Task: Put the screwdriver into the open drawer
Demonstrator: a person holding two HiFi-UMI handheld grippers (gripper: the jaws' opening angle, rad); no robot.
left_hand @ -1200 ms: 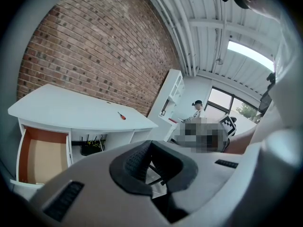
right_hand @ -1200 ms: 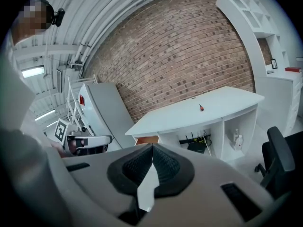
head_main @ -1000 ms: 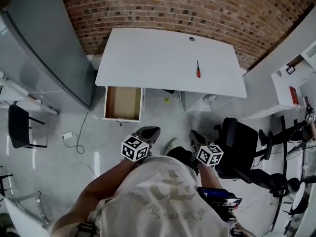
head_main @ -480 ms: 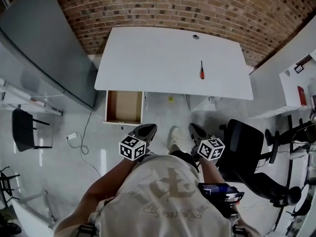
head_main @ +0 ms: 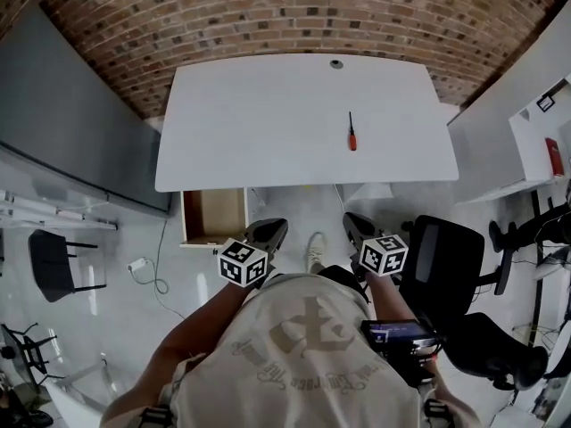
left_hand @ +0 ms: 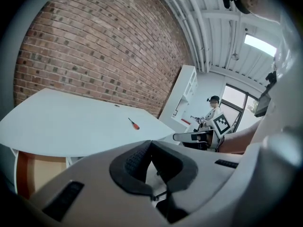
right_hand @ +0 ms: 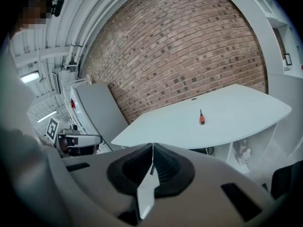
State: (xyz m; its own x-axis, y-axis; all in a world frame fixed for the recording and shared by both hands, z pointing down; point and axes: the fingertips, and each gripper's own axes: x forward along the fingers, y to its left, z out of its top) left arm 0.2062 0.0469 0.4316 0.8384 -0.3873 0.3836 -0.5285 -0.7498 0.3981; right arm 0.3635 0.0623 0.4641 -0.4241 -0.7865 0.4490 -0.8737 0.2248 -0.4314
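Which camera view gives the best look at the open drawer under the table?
The head view: it looks down into the drawer, showing its wooden inside at the table's front left corner. The left gripper view catches only a strip of it, low at the picture's left. The right gripper view does not show it.

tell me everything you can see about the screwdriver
The screwdriver is small, with a thin dark shaft and a red-orange handle that looks like plastic. It lies flat on the right half of the white table, with the shaft pointing toward the brick wall and the handle toward the near edge. Only the tabletop touches it, and nothing else lies close by. The open drawer is off under the table's left front edge.
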